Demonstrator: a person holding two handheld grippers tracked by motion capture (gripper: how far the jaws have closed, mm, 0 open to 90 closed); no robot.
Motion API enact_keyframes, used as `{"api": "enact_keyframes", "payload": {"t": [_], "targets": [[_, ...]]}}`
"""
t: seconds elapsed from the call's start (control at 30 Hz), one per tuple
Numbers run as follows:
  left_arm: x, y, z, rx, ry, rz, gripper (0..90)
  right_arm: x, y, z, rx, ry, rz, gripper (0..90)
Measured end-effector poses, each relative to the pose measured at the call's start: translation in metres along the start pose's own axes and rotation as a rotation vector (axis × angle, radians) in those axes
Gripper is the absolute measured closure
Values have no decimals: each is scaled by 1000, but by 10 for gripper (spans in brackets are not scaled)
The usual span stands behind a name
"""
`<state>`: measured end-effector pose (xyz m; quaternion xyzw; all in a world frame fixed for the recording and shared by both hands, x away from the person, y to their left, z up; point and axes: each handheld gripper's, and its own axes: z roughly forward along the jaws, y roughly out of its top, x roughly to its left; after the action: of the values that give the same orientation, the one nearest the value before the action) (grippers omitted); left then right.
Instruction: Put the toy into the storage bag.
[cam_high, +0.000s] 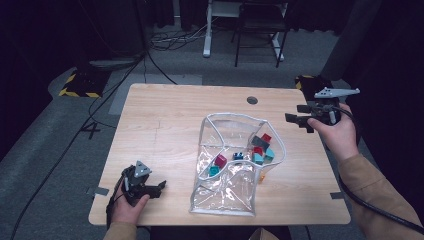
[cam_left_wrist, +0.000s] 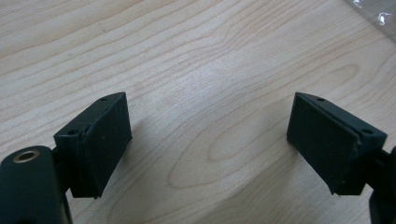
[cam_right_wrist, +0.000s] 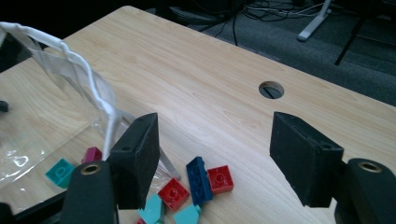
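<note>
Hovering your right gripper (cam_right_wrist: 212, 158) wide open and empty over the loose bricks (cam_right_wrist: 201, 179) beside the clear bag (cam_high: 227, 170), you're leaving your left gripper (cam_left_wrist: 208, 140) resting open on the surface (cam_high: 160, 120), with several bricks already lying inside the bag.

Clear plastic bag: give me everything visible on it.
The clear plastic bag is see-through film with white piping along its edges, lying crumpled on the wooden table right of centre. Its mouth gapes towards the far edge, the rim standing up in a loop. Red, teal and dark blue toy bricks sit at its right side. Neither gripper touches it.
</note>
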<state>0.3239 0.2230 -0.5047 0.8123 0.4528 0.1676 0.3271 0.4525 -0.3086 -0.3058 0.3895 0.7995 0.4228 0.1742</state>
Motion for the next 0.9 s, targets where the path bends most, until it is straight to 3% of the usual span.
{"api": "enact_keyframes", "payload": {"t": [0.33, 0.9], "targets": [[0, 0, 0, 0, 0, 0, 140, -8, -22, 17, 28, 4, 27, 345], [0, 0, 0, 0, 0, 0, 141, -5, -85, 56, 139, 50, 60, 343]]}}
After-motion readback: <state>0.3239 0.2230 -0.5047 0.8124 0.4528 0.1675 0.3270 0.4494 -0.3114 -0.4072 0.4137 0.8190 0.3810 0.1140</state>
